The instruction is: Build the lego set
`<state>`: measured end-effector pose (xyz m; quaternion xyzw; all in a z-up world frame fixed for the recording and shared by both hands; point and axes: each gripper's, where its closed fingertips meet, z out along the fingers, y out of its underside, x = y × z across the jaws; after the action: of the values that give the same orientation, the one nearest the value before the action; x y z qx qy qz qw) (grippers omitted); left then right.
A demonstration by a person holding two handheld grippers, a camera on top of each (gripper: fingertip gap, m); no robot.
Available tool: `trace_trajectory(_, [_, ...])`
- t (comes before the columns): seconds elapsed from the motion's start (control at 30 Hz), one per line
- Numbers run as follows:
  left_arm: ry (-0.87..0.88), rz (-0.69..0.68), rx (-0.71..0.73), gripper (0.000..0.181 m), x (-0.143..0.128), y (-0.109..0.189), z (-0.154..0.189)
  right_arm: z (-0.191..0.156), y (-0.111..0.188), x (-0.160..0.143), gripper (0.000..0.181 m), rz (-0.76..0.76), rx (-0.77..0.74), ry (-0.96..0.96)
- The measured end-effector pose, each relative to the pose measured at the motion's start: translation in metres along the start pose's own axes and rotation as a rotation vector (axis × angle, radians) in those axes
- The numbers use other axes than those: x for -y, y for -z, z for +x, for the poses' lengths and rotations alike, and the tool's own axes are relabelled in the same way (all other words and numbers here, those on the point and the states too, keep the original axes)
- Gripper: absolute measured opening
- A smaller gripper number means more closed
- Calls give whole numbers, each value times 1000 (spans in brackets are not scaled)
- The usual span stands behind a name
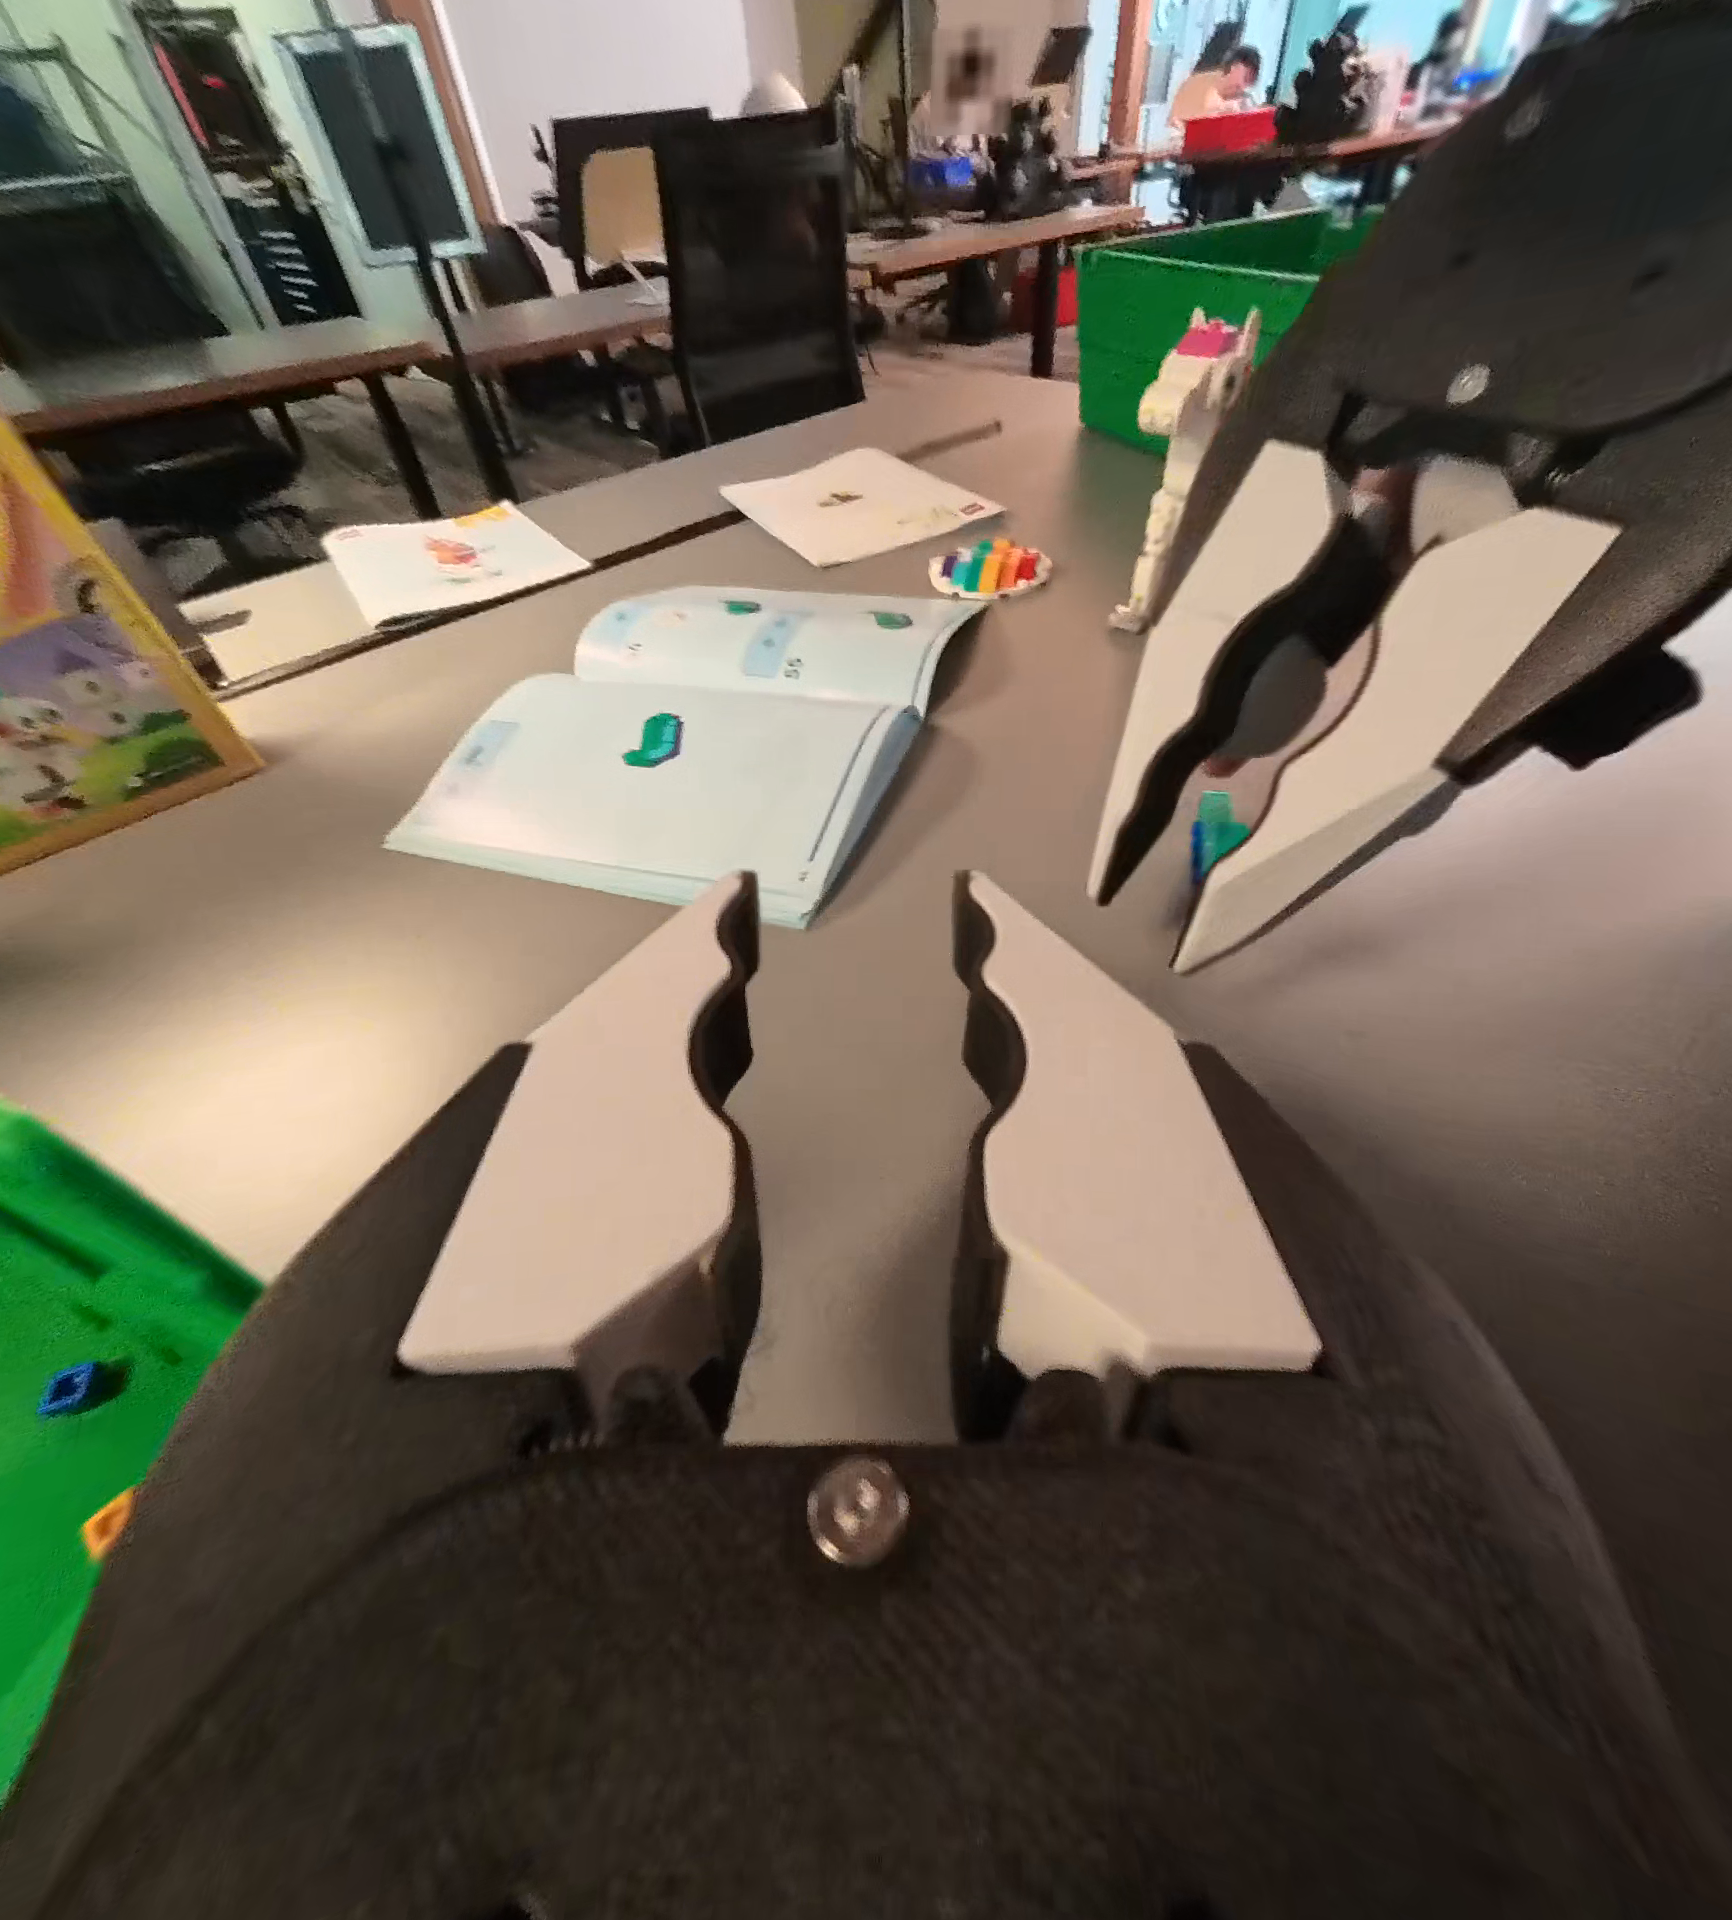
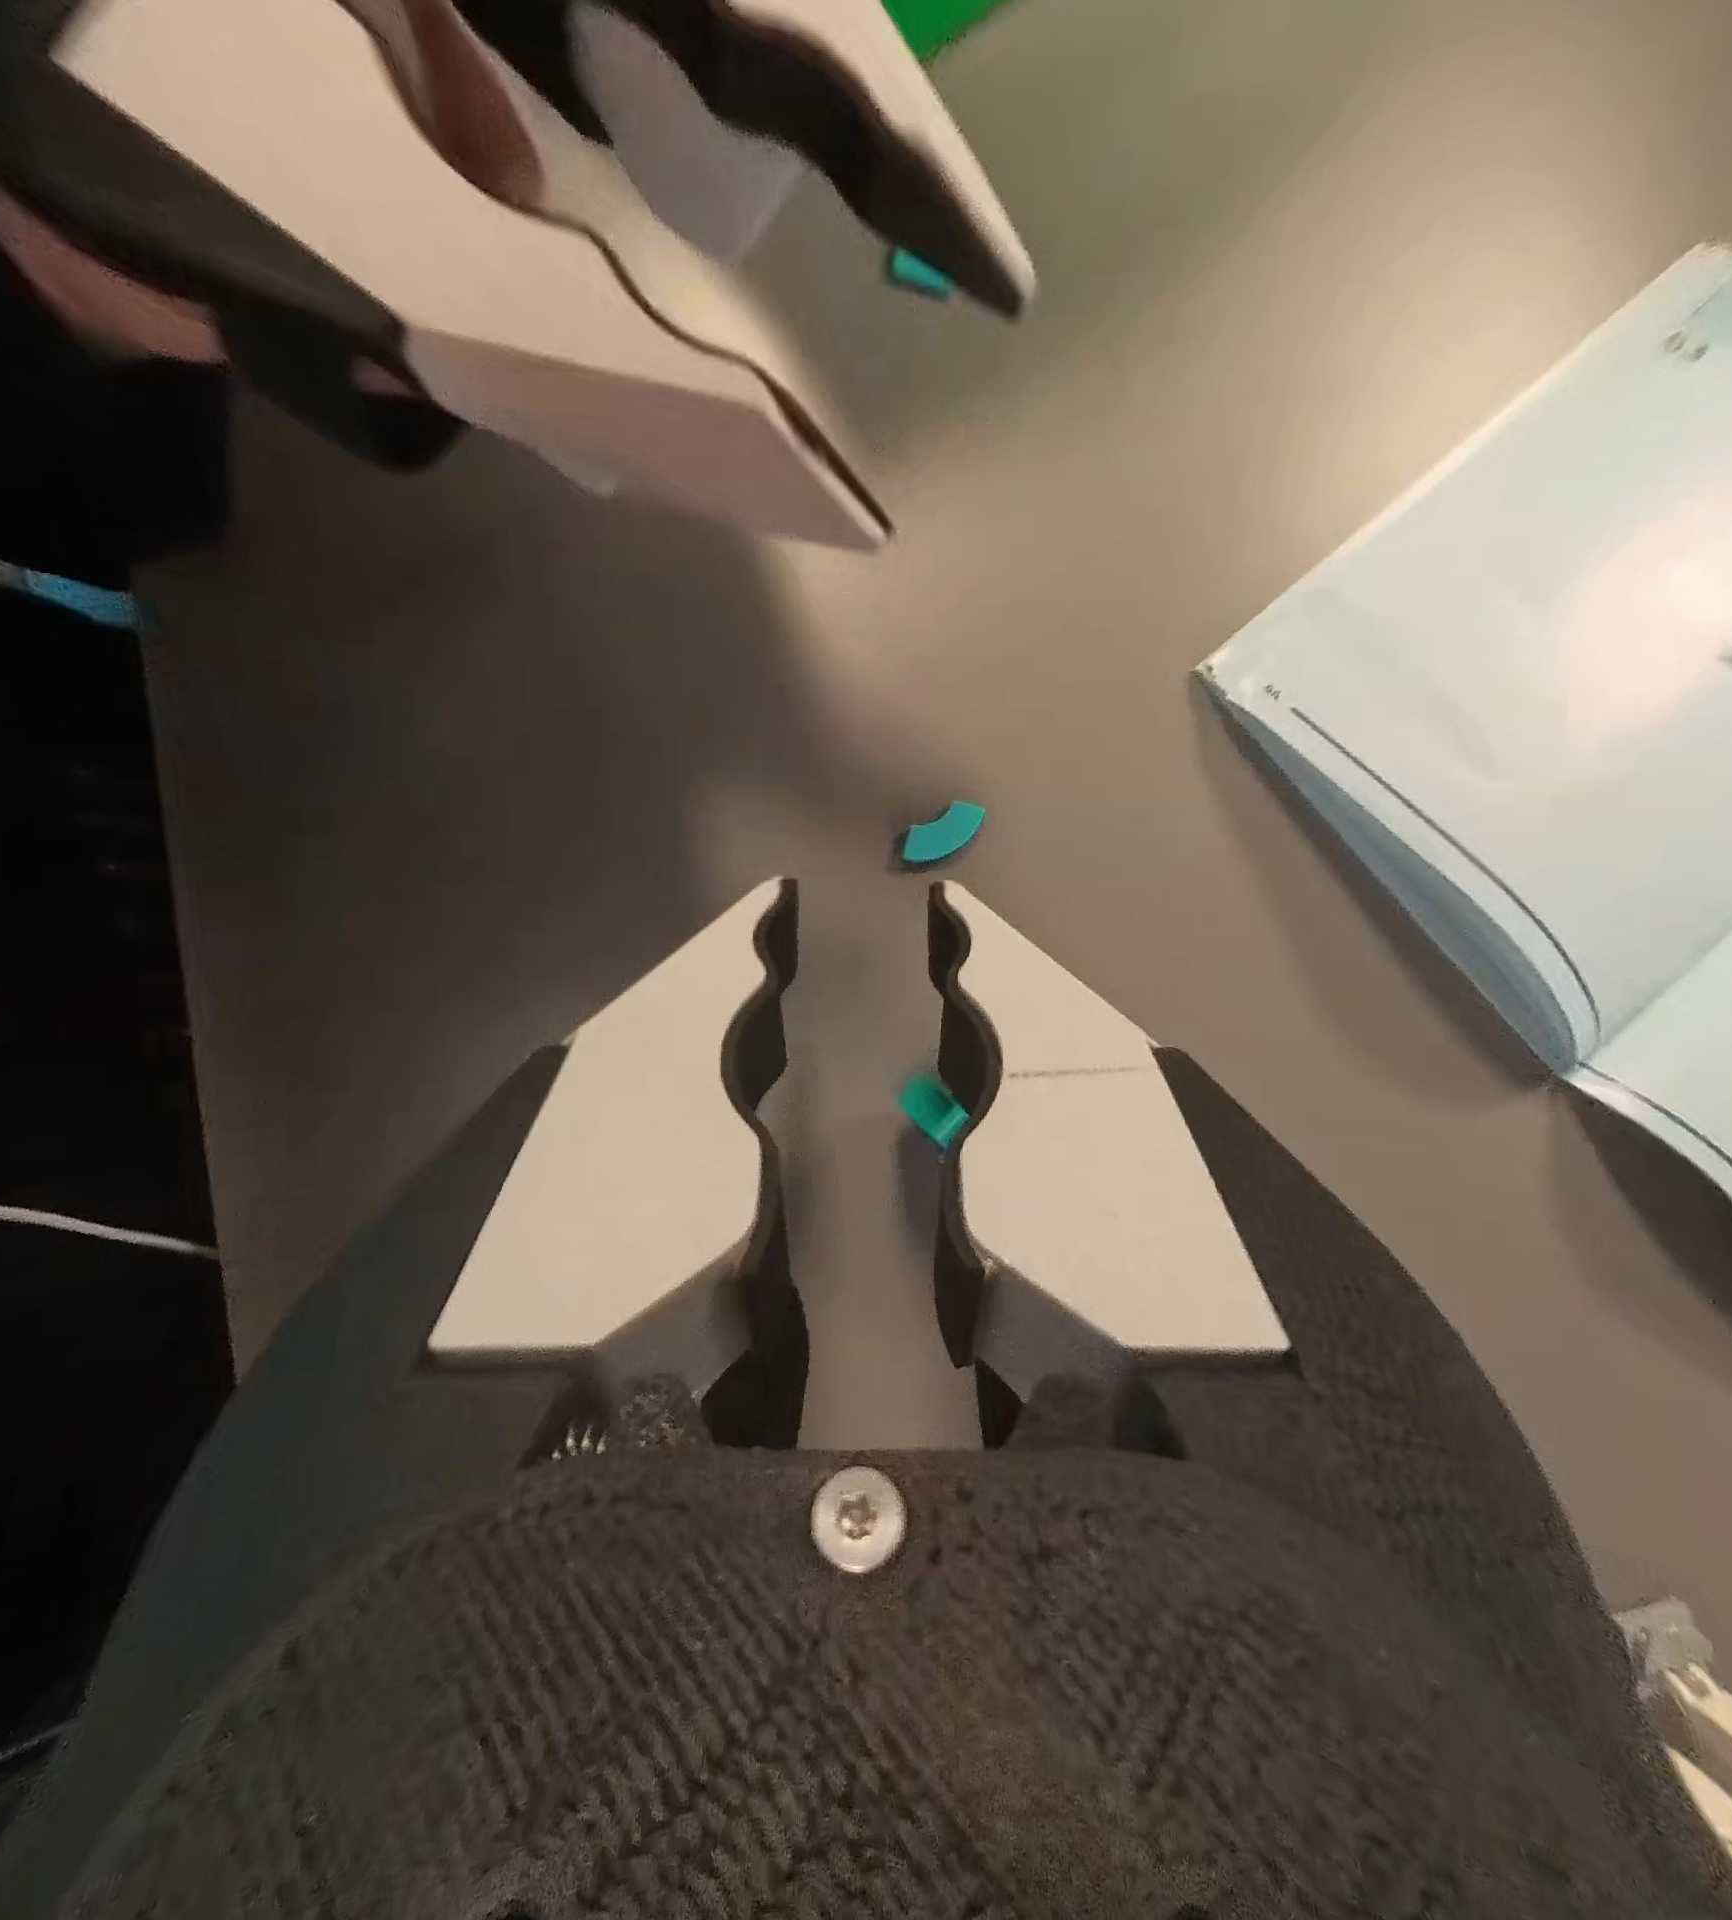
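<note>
A white lego animal (image 1: 1189, 416) and a rainbow piece (image 1: 990, 569) stand finished on the surface (image 1: 322, 987) — the green part is barely begun. Both the left hand-held gripper (image 1: 854, 894) and right hand-held gripper (image 2: 862, 885) are spread, empty; loose teal pieces (image 2: 937, 834) lie just beyond the right one's tips.

I'm getting soft indoor lighting with a pale sheen glaring off the grey table (image 2: 1205, 260), heavy fisheye bending at the edges, and motion blur smearing the other gripper (image 2: 950, 416) and the background.
</note>
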<state>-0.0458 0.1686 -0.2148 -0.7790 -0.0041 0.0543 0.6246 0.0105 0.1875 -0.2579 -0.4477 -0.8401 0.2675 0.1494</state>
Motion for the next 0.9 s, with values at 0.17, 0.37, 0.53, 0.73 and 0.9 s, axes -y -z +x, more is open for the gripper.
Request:
trace_trajectory(0.17, [37,16,24,35,1,6,-8,10,-9,-3,26,-117,13,176])
trace_trajectory(0.37, [111,40,22,34,3,12,-14,4,-12,0,24,-152,130,776])
trace_trajectory(0.53, [151,53,21,34,3,14,-17,15,-26,0,9,-244,115,1248])
trace_trajectory(0.73, [179,64,8,33,4,16,-18,12,-31,-7,13,-383,257,1232])
trace_trajectory(0.9, [203,71,-10,31,5,17,-18,10,-31,-12,22,-456,335,1134])
